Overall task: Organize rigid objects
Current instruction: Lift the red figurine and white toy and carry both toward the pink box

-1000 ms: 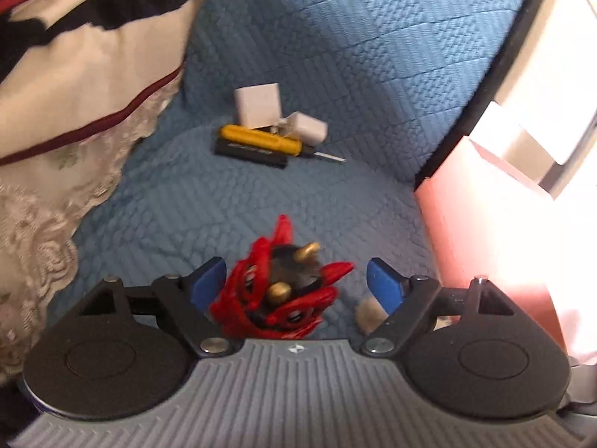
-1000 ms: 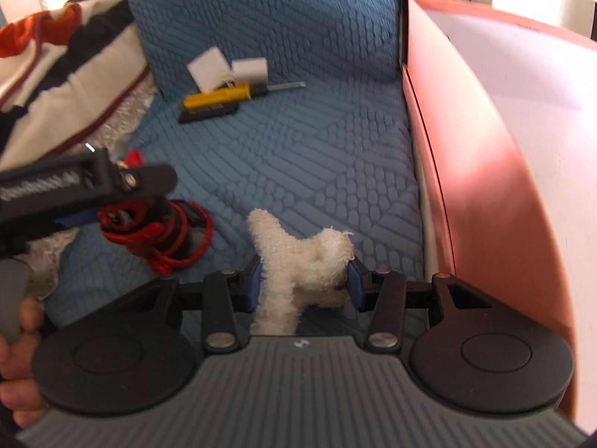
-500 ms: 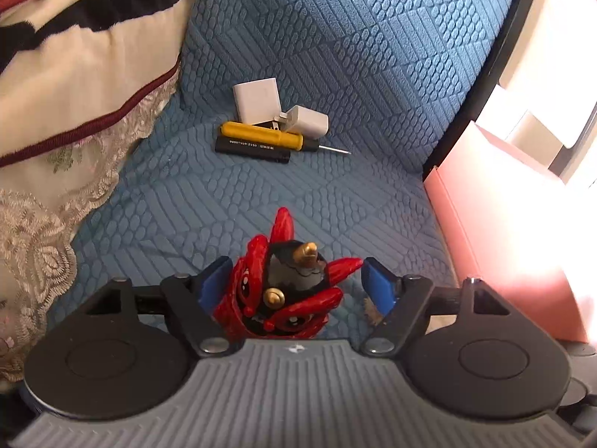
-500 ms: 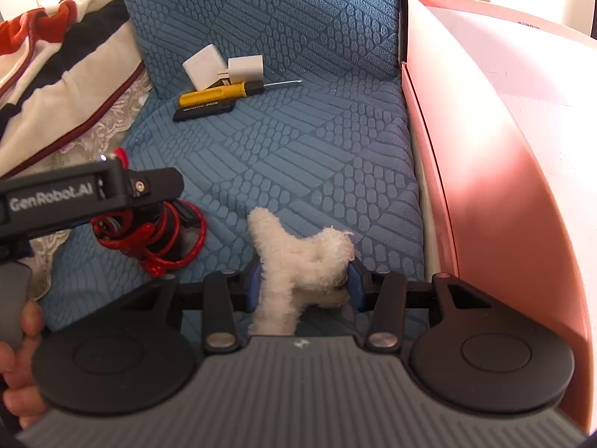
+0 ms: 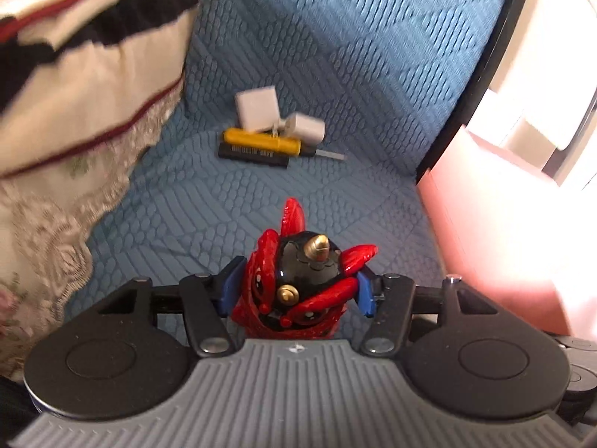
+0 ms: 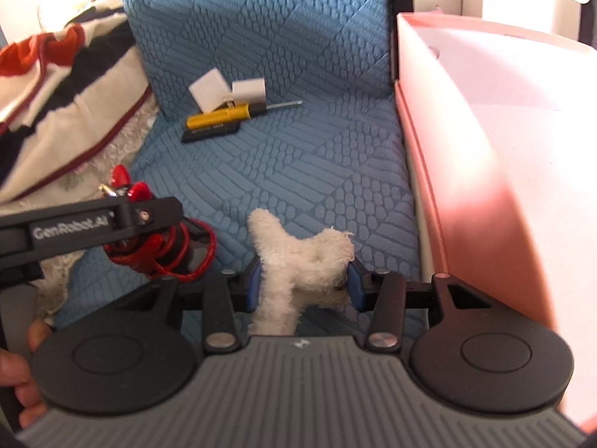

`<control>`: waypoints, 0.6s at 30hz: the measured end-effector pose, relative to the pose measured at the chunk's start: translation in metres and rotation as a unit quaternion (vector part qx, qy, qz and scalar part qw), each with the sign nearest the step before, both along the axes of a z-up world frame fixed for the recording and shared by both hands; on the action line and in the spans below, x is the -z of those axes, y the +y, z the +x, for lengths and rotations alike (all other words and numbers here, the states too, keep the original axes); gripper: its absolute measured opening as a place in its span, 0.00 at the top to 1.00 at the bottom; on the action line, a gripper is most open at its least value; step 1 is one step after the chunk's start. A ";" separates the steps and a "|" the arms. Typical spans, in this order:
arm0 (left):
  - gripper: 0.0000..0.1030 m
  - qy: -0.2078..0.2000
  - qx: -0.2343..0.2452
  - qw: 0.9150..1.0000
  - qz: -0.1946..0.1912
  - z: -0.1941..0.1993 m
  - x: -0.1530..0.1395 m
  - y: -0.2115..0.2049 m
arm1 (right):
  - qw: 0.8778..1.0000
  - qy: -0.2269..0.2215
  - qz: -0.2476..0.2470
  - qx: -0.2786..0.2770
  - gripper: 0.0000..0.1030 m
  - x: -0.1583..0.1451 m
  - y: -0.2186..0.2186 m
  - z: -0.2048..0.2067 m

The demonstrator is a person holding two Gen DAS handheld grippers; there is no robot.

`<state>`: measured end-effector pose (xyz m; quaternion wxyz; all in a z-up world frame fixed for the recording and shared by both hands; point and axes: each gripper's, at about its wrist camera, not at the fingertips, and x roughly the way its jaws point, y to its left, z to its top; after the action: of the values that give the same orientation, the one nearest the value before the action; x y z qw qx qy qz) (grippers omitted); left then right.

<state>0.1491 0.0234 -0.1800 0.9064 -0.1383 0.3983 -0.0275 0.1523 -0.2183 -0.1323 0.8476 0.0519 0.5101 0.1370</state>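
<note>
Your left gripper [image 5: 296,291] clenched the red toy [image 5: 298,287]; your right gripper [image 6: 302,283] clenched the plush [image 6: 298,261]. Best carried level over the pink box [image 6: 485,171] wall.

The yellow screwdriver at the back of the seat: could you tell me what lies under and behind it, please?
The yellow screwdriver rests partly on a flat black bar. Behind it sit two white blocks, touching it. What the bar hides of the blue cushion cannot be seen.

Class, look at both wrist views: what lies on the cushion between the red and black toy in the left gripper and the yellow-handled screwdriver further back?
Nothing: between the red and black toy and the yellow-handled screwdriver only bare blue quilted cushion shows, clearest in the left wrist view.
</note>
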 end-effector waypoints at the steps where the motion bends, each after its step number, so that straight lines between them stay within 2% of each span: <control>1: 0.38 -0.002 -0.002 1.000 -0.002 -0.001 -0.006 0.001 | 1.000 -0.003 0.002 0.000 0.54 -0.006 -0.003 -0.001; 8: 0.38 -0.028 -0.006 0.999 -0.018 -0.006 -0.060 -0.008 | 0.999 -0.038 0.008 -0.017 0.54 -0.061 -0.022 0.001; 18: 0.37 -0.076 0.016 0.997 -0.029 -0.004 -0.137 -0.058 | 0.995 -0.092 0.025 -0.005 0.54 -0.140 -0.066 0.021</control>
<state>0.1447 -0.0345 -0.0428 0.9290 -0.1557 0.3295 -0.0640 0.1731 -0.2841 0.0073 0.8887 0.0573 0.4267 0.1578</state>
